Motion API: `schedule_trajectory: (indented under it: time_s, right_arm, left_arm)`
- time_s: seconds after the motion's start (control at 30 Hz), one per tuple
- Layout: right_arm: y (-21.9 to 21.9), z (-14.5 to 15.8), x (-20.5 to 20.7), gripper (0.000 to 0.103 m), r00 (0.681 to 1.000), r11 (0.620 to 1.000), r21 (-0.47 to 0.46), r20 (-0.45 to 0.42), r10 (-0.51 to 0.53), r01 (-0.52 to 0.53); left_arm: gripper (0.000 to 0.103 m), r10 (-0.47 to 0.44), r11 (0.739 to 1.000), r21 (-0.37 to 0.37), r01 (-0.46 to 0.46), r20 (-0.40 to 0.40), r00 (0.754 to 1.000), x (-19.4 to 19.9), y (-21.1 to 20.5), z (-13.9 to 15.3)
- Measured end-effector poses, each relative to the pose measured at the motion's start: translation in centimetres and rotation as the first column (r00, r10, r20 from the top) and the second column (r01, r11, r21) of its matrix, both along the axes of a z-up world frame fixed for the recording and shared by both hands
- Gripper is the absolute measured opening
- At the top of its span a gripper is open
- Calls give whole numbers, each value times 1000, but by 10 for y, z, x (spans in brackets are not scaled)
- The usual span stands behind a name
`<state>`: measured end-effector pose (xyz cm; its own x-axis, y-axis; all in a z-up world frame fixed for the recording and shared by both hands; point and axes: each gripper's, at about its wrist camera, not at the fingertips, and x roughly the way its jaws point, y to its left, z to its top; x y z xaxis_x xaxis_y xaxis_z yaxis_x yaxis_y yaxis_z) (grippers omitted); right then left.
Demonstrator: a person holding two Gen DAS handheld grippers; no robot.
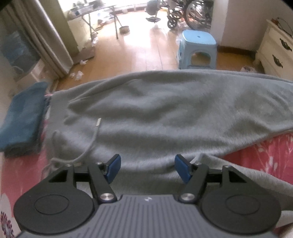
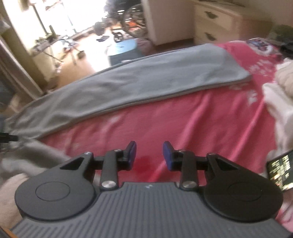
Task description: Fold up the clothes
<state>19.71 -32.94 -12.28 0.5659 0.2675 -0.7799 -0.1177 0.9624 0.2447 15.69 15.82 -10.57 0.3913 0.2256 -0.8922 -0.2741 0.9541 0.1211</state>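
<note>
Left wrist view: nearest is the left gripper (image 1: 147, 167), its blue-padded fingers (image 1: 114, 168) standing wide apart with nothing between them, hovering over the waist end of the grey fleece trousers (image 1: 164, 113). The trousers lie flat across the pink flower-printed bedsheet (image 1: 265, 155), stretching from the near left toward the far right, and a pale grey drawstring (image 1: 87, 144) curls over the fabric just left of the gripper. At the left edge of the bed a folded blue garment (image 1: 23, 120) lies just beside the trousers' waistband. Beyond the bed is a wooden floor (image 1: 128, 55), with a light blue plastic stool (image 1: 198, 49) close to the far side of the bed, a cream chest of drawers (image 1: 276, 53) at the far right and bicycles (image 1: 192, 14) farthest back. In the right wrist view, the right gripper (image 2: 149, 155) hangs above bare pink sheet, its fingers a modest gap apart and holding nothing; the trousers' leg runs across the sheet farther off, well apart from the fingertips. A lit phone screen (image 2: 280, 170) shows at the near right edge, with pale cream fabric (image 2: 282, 102) bunched farther back on the right.
</note>
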Motion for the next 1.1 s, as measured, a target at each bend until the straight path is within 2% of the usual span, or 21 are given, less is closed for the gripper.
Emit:
schedule_trajectory:
  time_s: [0.17, 0.33, 0.43, 0.6, 0.77, 0.87, 1.0, 1.1]
  right_arm:
    - [26, 43, -21, 32, 998, 995, 82, 15, 53, -54]
    - [52, 64, -38, 44, 990, 968, 216, -24, 140, -132]
    - [71, 60, -44, 45, 984, 954, 260, -53, 170, -151]
    - [95, 36, -47, 45, 981, 944, 320, -139, 135, -84]
    - [108, 18, -48, 45, 975, 961, 271, -193, 110, -55]
    - [104, 18, -51, 45, 978, 968, 248, -189, 86, -38]
    - [96, 20, -55, 45, 984, 968, 249, -172, 42, 2]
    - [91, 19, -55, 45, 987, 967, 255, -159, 24, 17]
  left_arm:
    - [67, 49, 999, -20, -49, -8, 999, -31, 16, 13]
    - [71, 92, 995, -34, -93, -30, 995, -68, 35, 16]
    - [73, 143, 987, -63, -146, -44, 989, -92, 51, 12]
    - [73, 218, 967, -122, -225, -70, 974, -130, 73, 2]
    - [73, 294, 930, -201, -307, -90, 952, -165, 92, -12]
    - [73, 329, 909, -235, -343, -99, 939, -173, 100, -20]
    - [73, 324, 914, -220, -340, -106, 940, -170, 98, -27]
    - [72, 324, 923, -182, -339, -111, 940, -167, 95, -28]
